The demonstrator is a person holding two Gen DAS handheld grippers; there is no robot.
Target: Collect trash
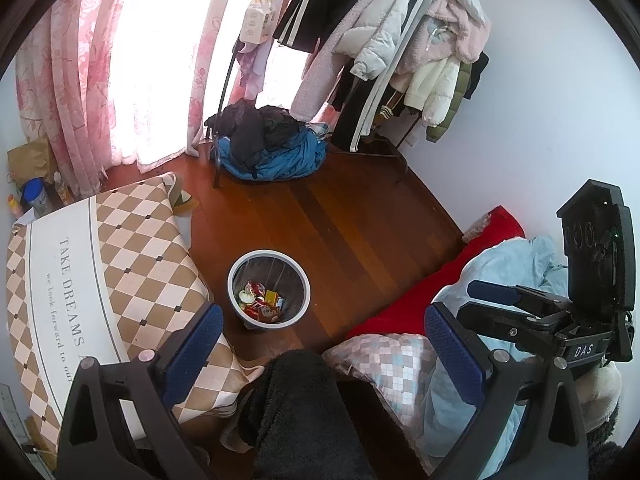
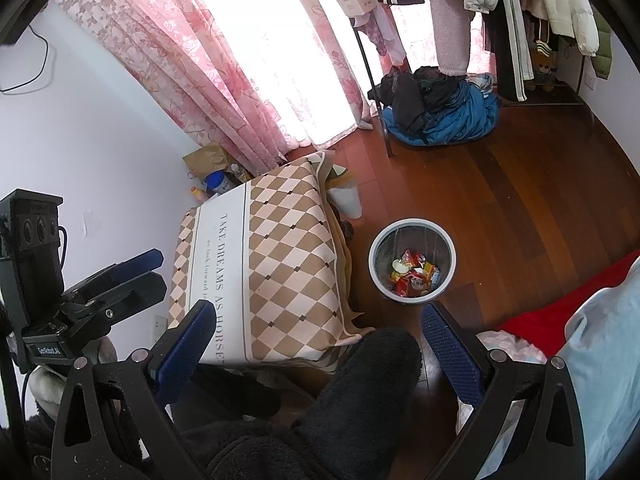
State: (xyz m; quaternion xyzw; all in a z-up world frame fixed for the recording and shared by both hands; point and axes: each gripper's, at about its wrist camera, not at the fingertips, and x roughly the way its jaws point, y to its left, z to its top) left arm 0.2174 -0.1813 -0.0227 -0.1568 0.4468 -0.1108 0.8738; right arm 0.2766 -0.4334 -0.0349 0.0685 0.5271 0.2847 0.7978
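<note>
**Bin loaded, both grippers empty**

Bedroom with wood floor [image 1: 360, 216], pink curtains [image 1: 72, 92] at a bright window, clothes rack [image 1: 380, 40] with jackets at the back, blue and black clothes pile [image 1: 268, 148] under it. Table [image 1: 120, 248] with checked cloth sat left, bed with red sheet [image 1: 432, 280] right. Trash bin [image 1: 269, 288] stood upright on the floor between table and bed, lined, with wrappers [image 1: 262, 304] lying in the bottom. Left gripper [image 1: 324, 348] and right gripper [image 2: 316, 344] both hovered above it, fingers spread wide, nothing held. No loose trash visible on floor or table. Judged: wrappers light, crinkly, slippery, so pinch a folded edge; bin light and rigid, take it by the rim.
</note>
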